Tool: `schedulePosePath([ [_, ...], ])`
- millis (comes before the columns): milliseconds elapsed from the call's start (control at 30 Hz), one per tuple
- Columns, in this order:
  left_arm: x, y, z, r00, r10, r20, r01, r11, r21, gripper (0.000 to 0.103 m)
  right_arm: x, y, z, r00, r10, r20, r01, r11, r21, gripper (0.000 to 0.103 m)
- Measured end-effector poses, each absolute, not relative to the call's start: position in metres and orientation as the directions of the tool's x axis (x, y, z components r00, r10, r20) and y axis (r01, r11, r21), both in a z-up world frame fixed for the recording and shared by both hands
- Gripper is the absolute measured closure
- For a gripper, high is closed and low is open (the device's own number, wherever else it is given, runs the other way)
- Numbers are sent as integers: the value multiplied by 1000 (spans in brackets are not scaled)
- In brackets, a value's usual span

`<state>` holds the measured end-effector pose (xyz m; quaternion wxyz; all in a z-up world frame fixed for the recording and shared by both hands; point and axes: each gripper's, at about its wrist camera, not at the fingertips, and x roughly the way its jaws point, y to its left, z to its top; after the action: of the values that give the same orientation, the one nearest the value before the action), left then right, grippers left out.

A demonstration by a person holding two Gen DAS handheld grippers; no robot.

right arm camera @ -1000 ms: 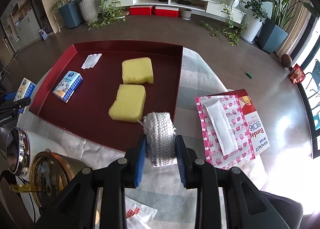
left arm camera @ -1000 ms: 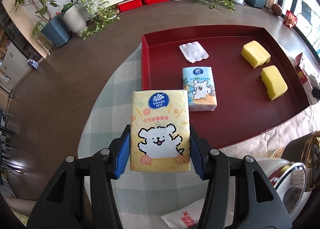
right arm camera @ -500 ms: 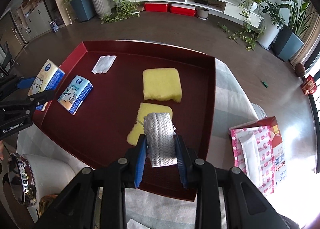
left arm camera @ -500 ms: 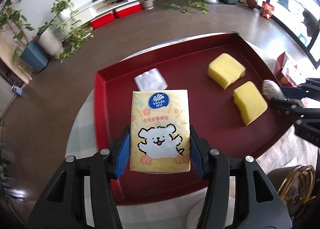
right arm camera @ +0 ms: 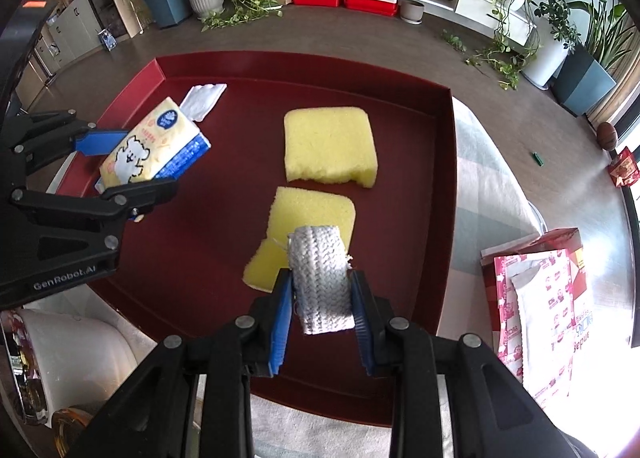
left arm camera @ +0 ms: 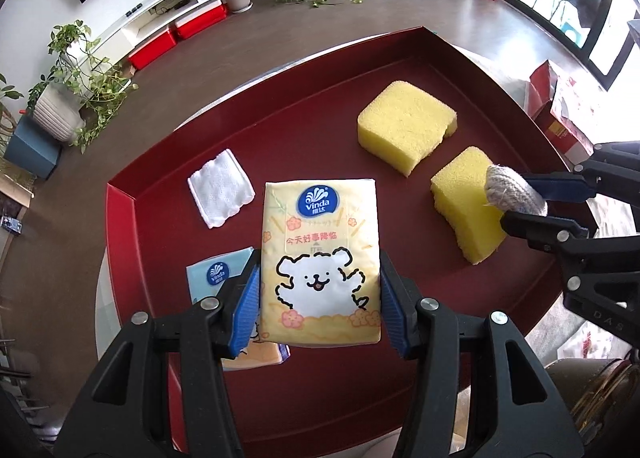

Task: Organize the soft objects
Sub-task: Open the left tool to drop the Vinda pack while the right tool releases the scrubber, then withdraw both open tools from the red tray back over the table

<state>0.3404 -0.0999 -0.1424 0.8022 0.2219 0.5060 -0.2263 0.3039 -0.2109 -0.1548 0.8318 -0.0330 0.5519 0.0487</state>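
Note:
My left gripper is shut on a yellow Vinda tissue pack and holds it above the left part of the red tray. A blue tissue pack lies in the tray, partly hidden under it. My right gripper is shut on a grey-white bandage roll above the tray's near edge, over one yellow sponge. A second yellow sponge and a white cotton pad lie in the tray. The left gripper also shows in the right wrist view.
A red and pink bandage box lies on the checked cloth right of the tray. A metal pot and white ware stand at the near edge. Plants and a low white shelf line the room behind.
Both grippers moved forward over the tray with their loads. The blue tissue pack has come into view under the yellow pack. The bandage roll now hangs over the near sponge.

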Motion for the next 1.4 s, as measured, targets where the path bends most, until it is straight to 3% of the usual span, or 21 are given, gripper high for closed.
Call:
schedulePosePath([
  [400, 343, -104, -147, 374, -135, -918, 611, 780, 134, 51, 315, -197, -156, 382, 61, -922, -150, 989, 3, 71],
  [467, 343, -104, -145, 380, -134, -915, 610, 780, 139, 47, 316, -197, -156, 380, 61, -923, -146, 989, 5, 71],
  [533, 342, -104, -142, 391, -136, -910, 609, 780, 144, 36, 316, -199, -154, 381, 64, -923, -142, 990, 10, 70],
  [667, 341, -101, -137, 409, -124, -904, 594, 788, 160, 35, 315, -200, -147, 403, 72, -912, -131, 991, 21, 43],
  [1400, 336, -53, -110, 458, -100, -883, 490, 857, 157, 35, 301, -196, -122, 454, 70, -888, -115, 993, 20, 43],
])
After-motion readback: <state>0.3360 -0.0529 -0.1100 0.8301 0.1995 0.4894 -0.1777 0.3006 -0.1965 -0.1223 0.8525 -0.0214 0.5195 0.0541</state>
